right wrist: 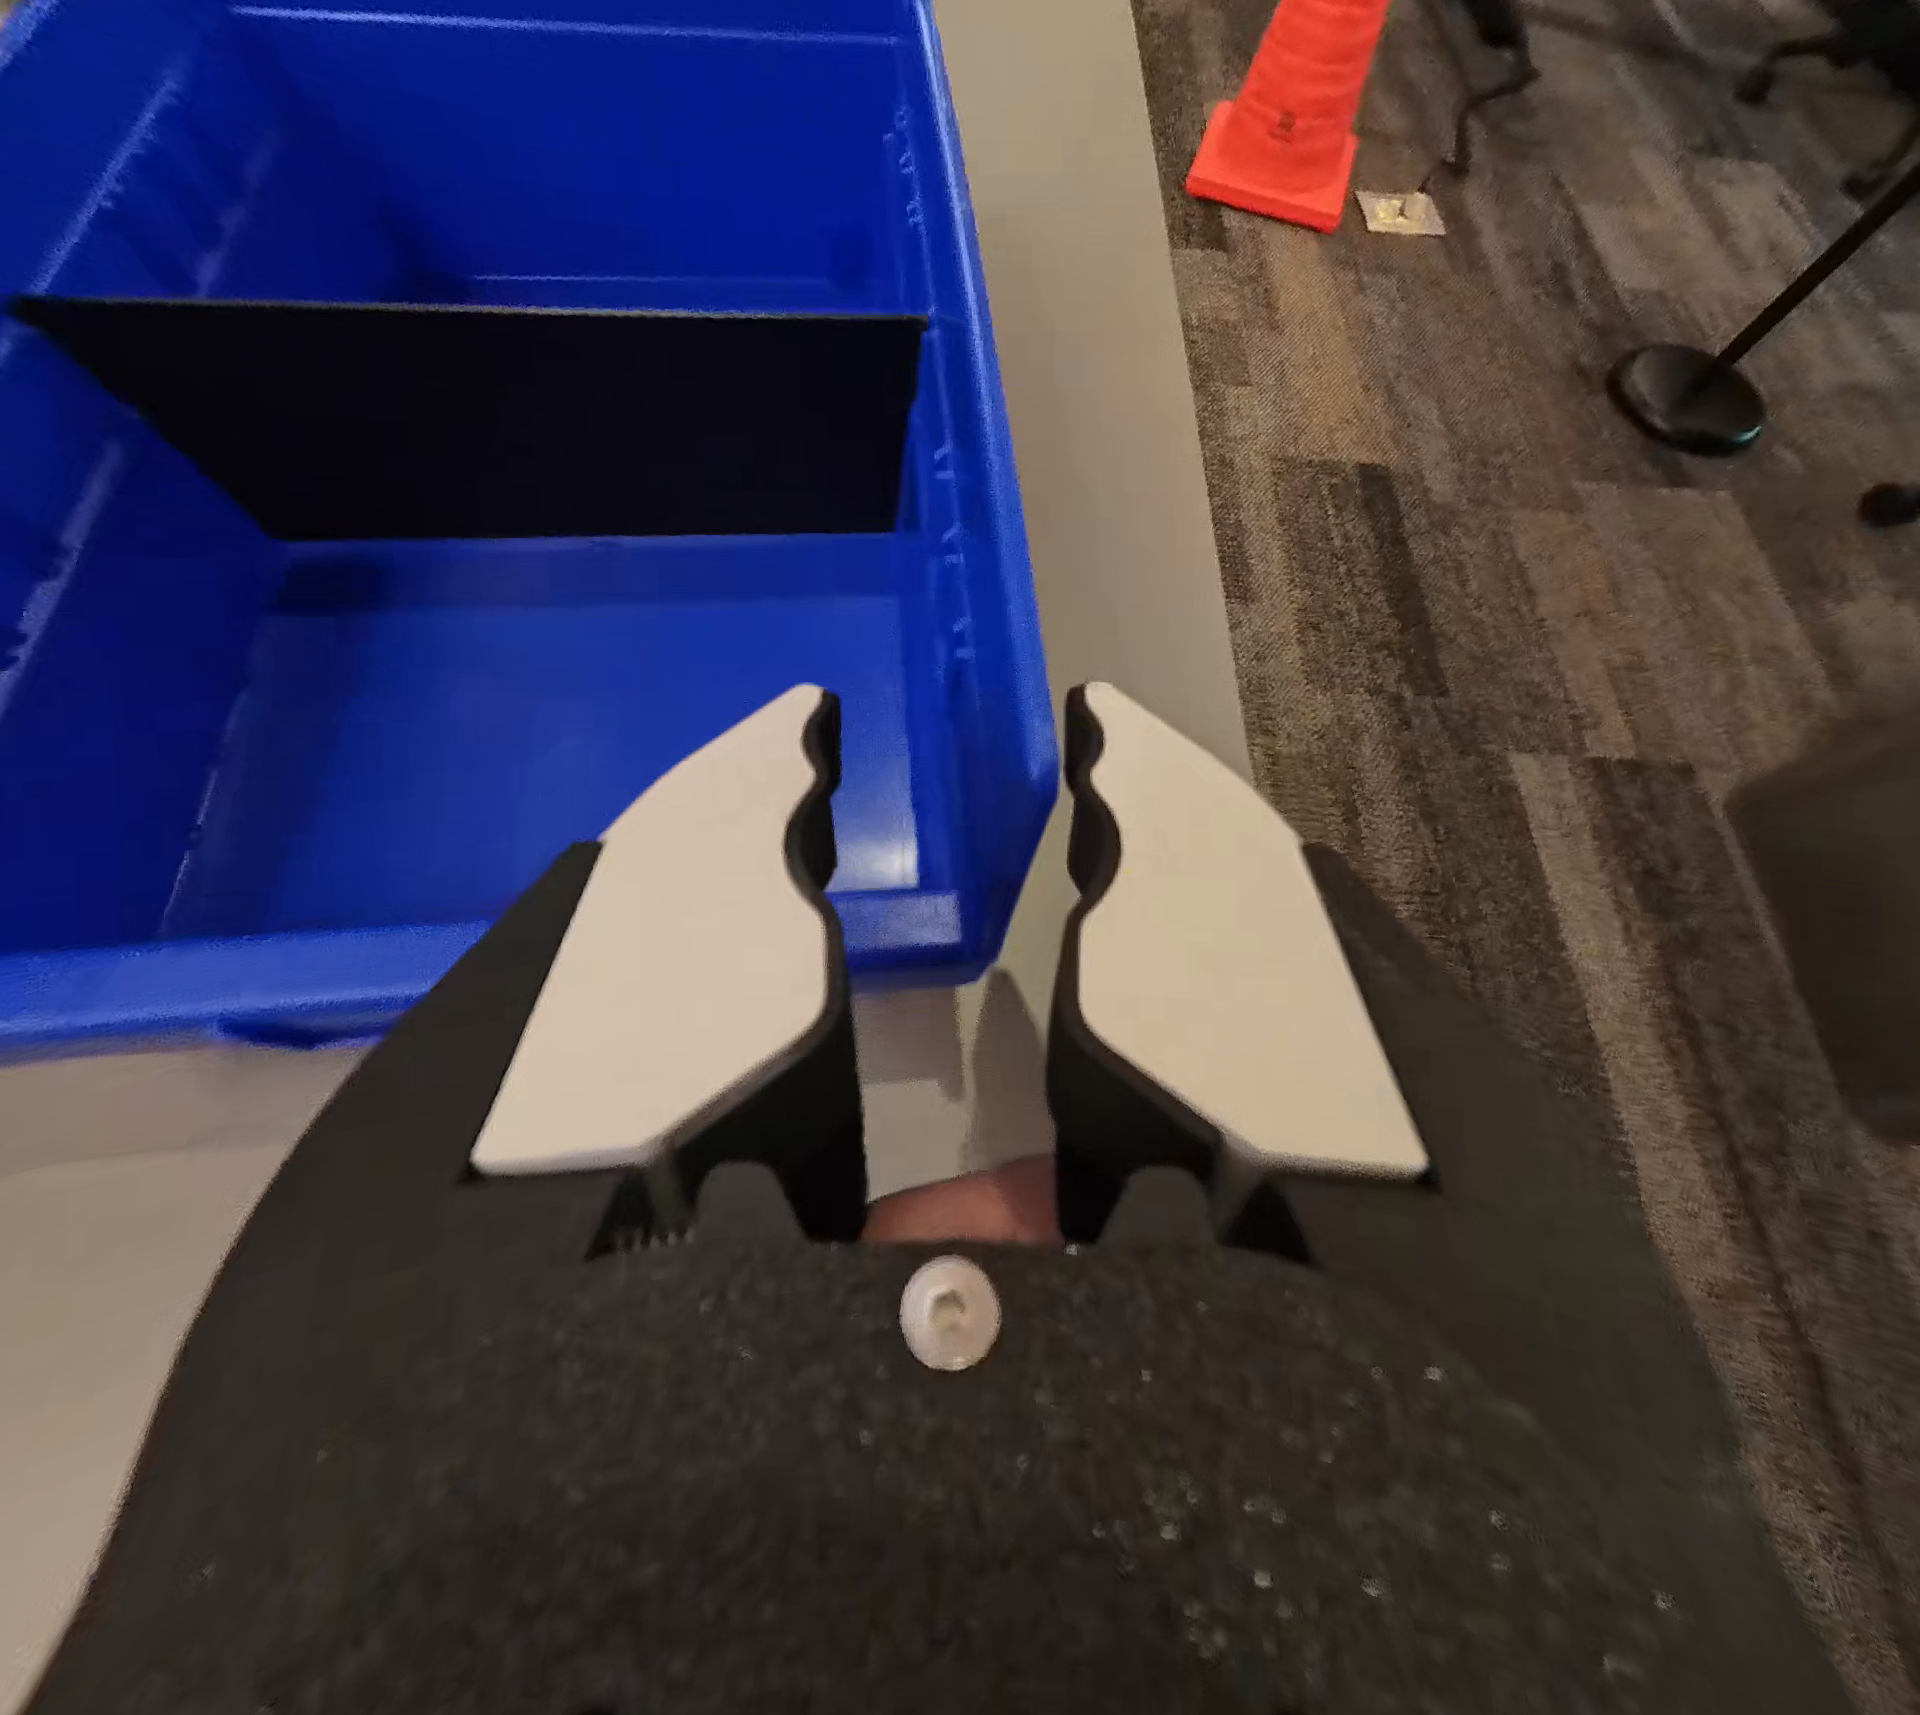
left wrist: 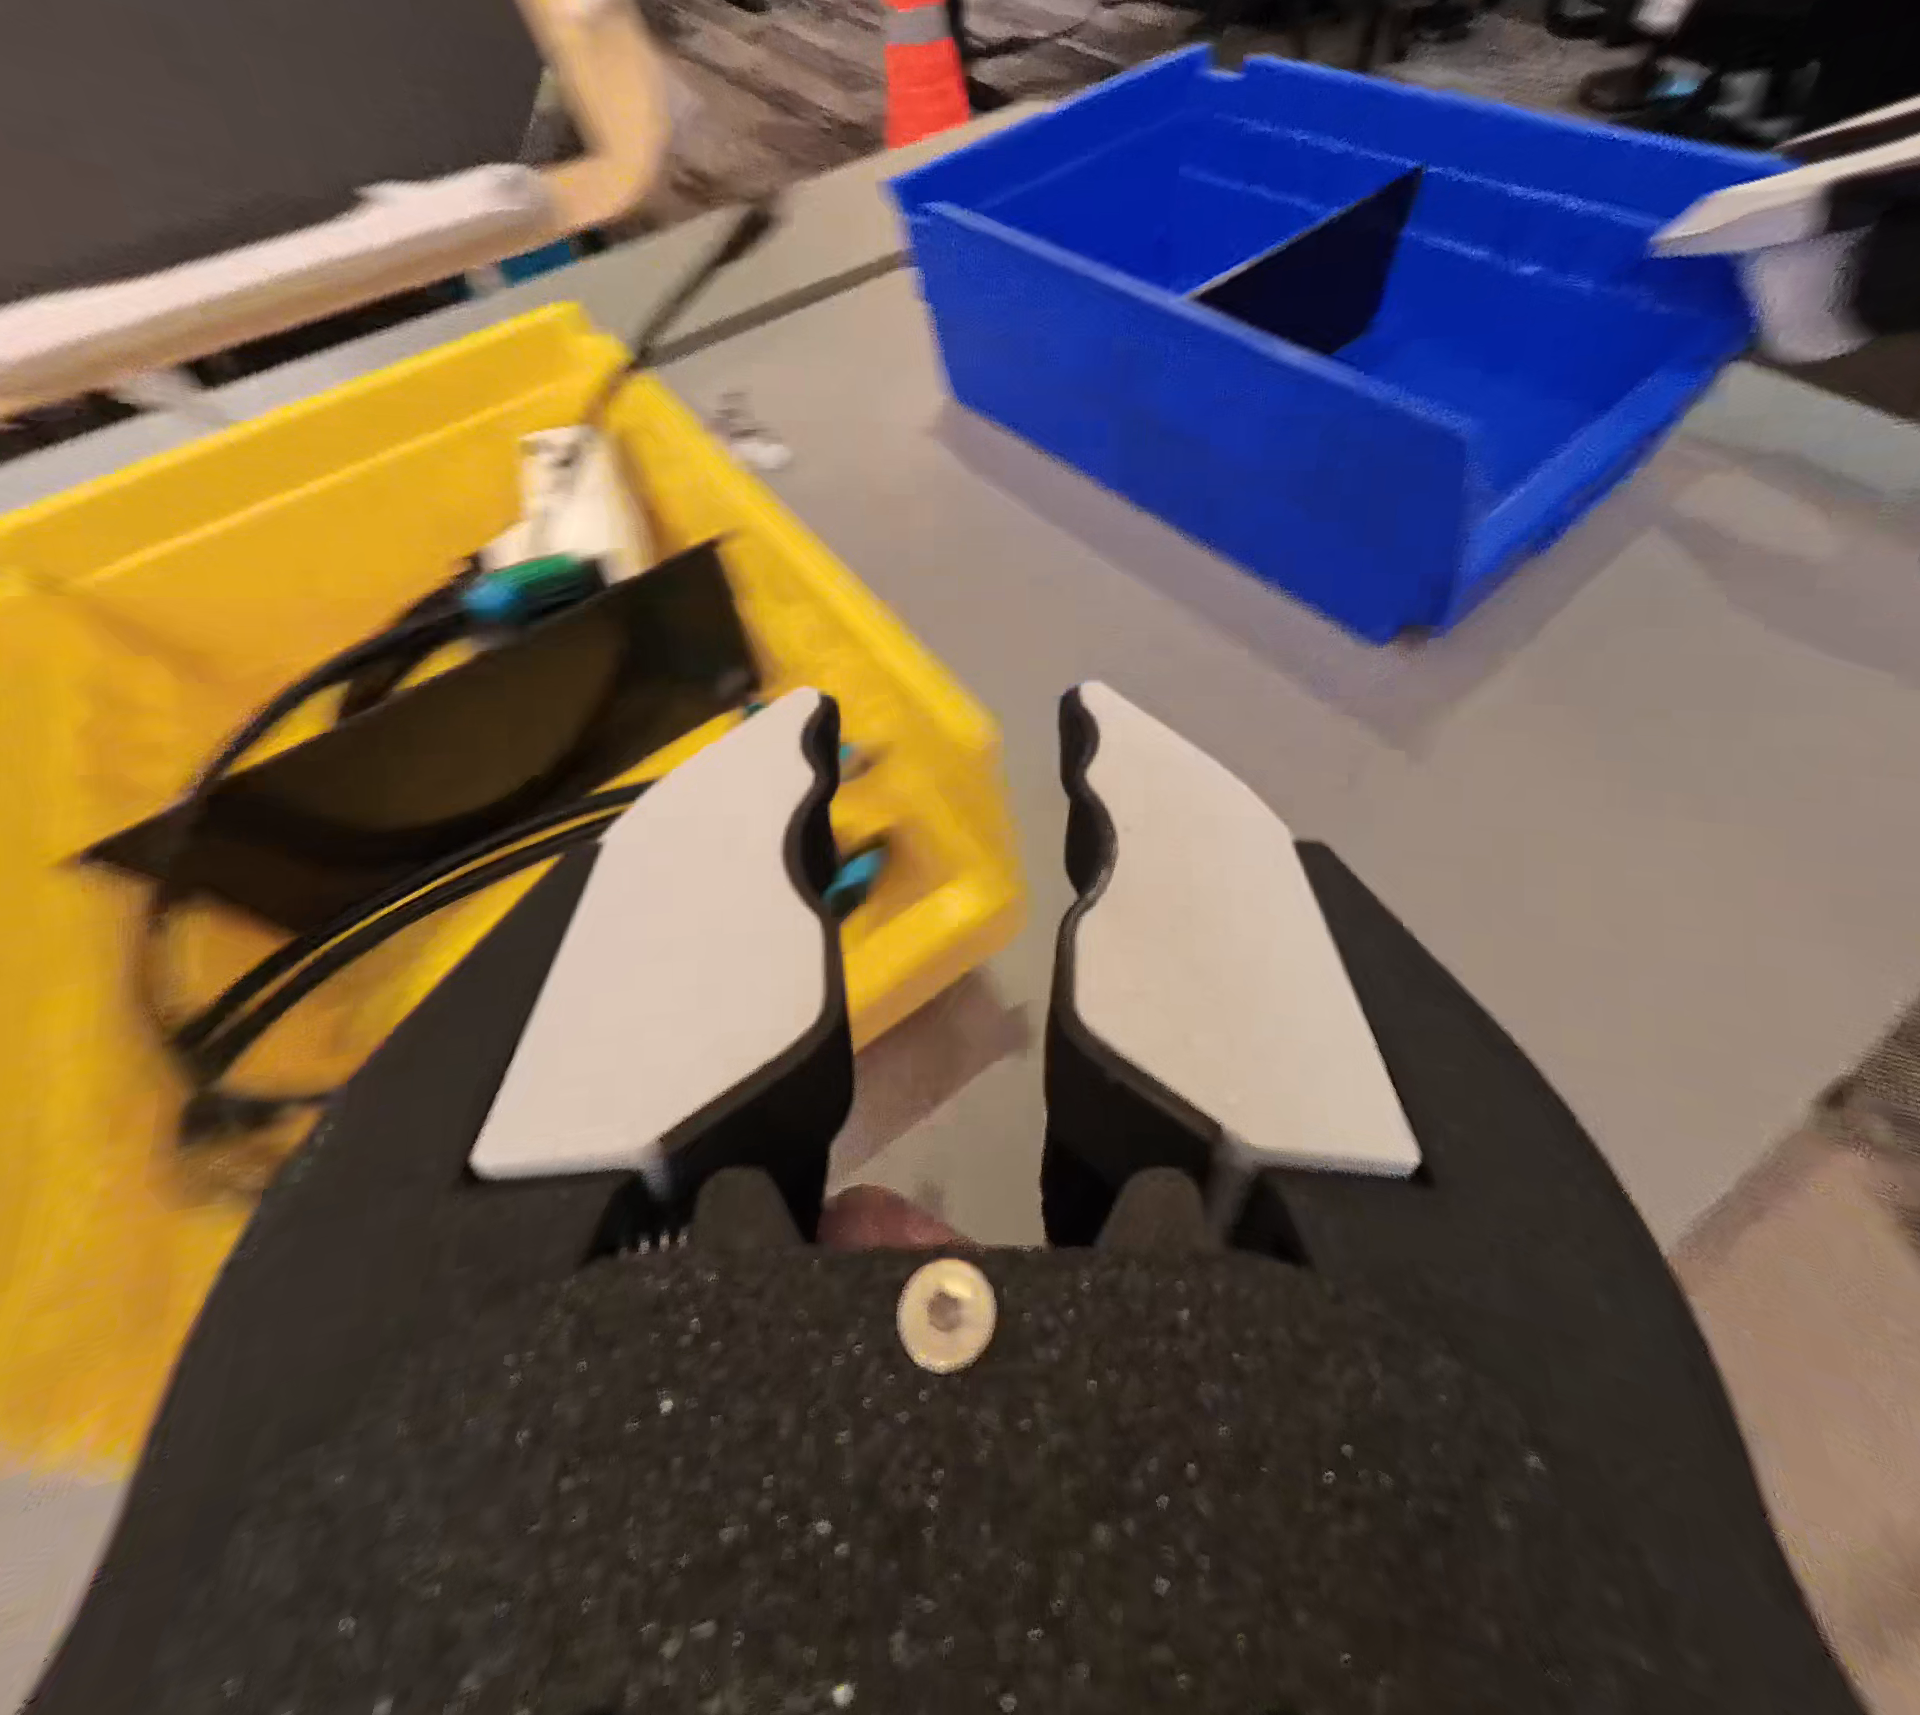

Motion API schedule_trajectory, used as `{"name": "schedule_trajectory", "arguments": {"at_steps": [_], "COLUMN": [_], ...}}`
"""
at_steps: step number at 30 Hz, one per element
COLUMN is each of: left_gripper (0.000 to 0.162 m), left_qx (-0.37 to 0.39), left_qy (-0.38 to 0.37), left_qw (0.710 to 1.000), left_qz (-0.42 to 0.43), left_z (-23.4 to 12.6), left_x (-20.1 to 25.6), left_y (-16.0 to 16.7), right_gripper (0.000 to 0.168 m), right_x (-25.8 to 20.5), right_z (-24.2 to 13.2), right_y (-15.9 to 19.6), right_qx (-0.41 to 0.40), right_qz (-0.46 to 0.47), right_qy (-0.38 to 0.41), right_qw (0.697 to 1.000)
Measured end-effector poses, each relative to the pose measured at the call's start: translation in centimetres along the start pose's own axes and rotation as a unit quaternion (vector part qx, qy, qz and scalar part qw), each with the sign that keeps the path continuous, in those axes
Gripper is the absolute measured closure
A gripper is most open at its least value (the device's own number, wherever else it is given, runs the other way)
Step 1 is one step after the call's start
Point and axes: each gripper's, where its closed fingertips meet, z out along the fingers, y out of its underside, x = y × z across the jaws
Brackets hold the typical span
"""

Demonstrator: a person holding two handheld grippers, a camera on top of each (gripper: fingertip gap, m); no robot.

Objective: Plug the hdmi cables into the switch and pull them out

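A yellow bin (left wrist: 914, 730) sits at the left of the grey table and holds black HDMI cables (left wrist: 343, 948) with teal plugs (left wrist: 509, 597), a white switch box (left wrist: 577, 502) and a black divider. My left gripper (left wrist: 948, 709) is open and empty, hovering over the bin's right front corner. An empty blue bin (left wrist: 1195, 439) with a dark divider stands to the right. My right gripper (right wrist: 951, 709) is open and empty above the blue bin's (right wrist: 520, 138) near right corner. The right gripper's finger also shows at the right edge of the left wrist view (left wrist: 1766, 211).
The grey table (right wrist: 1049, 211) ends just right of the blue bin; carpet lies beyond. An orange traffic cone (right wrist: 1309, 34) and black stand bases (right wrist: 1683, 398) are on the floor. A pale chair frame (left wrist: 582, 55) stands behind the yellow bin. Tip to tip, the grippers are about 40 cm apart.
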Motion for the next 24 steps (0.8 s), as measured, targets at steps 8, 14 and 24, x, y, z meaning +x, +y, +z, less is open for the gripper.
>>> {"name": "schedule_trajectory", "arguments": {"at_steps": [8,14,24], "left_gripper": [0.114,0.125,0.159], "left_qx": [-0.013,-0.034,-0.057], "left_qy": [-0.169,-0.117,-0.151], "left_qw": [0.984,0.987,0.976], "left_qz": [-0.047,-0.104,-0.144], "left_z": [-6.5,-3.2,-4.3], "left_x": [-16.5,-17.4,-22.6], "left_y": [8.9,9.8,11.0], "right_gripper": [0.125,0.113,0.163], "right_x": [-9.5,-31.7,-41.7], "right_z": [-8.3,-6.2,-1.0], "right_y": [-10.0,-8.8,-1.5], "right_qx": [0.122,0.118,0.008], "right_qz": [-0.110,-0.066,-0.041], "right_qy": [-0.051,-0.226,-0.087], "right_qw": [0.985,0.965,0.995]}}
